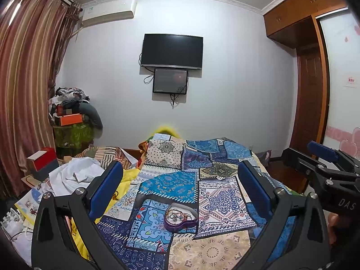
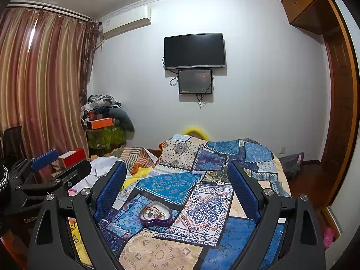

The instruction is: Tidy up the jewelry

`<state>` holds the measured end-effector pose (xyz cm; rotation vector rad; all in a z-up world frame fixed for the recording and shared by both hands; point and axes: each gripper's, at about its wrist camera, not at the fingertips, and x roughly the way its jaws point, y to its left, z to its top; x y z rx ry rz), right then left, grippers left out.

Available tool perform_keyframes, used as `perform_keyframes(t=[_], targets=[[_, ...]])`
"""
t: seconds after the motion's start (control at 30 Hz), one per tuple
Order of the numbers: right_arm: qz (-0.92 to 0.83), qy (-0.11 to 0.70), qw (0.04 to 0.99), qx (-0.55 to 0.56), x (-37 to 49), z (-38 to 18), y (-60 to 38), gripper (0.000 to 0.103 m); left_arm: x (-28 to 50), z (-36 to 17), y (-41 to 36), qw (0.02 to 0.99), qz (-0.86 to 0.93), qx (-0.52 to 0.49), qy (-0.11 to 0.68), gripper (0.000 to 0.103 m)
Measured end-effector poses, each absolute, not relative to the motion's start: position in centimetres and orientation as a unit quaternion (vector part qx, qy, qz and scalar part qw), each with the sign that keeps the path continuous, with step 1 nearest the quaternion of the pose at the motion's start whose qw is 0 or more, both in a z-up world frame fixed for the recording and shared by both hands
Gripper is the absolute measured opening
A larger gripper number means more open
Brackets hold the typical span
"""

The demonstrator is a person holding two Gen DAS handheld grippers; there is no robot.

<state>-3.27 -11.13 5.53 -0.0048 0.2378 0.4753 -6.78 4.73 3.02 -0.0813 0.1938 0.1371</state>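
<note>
A purple heart-shaped box (image 1: pixel 181 217) sits open on the patchwork bedspread (image 1: pixel 216 193), with several bracelets and rings tangled inside (image 1: pixel 178 215). My left gripper (image 1: pixel 180 180) is open and empty, held above the bed with the box below and between its blue pads. The box also shows in the right wrist view (image 2: pixel 156 213), with the jewelry in it (image 2: pixel 155 211). My right gripper (image 2: pixel 176 175) is open and empty, above and behind the box. The right gripper shows at the right edge of the left wrist view (image 1: pixel 324 155); the left gripper shows at the left of the right wrist view (image 2: pixel 43 159).
White clothing (image 1: pixel 74 175) and a red and grey box (image 1: pixel 42 162) lie at the bed's left side. A clutter pile (image 1: pixel 72 117) stands in the corner by striped curtains (image 1: pixel 24 90). A wall TV (image 1: pixel 172 51) and a wooden wardrobe (image 1: pixel 312 94) lie beyond.
</note>
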Motion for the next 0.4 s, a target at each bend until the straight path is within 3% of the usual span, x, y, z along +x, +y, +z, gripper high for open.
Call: perform_keyframes(t=[0.4], targets=[[0.235,0.119,0.965,-0.003,-3.13,5.53,-11.06,0.090,-6.56,2.85,5.33,0.992,0.066,-0.043,0.100,0.102]])
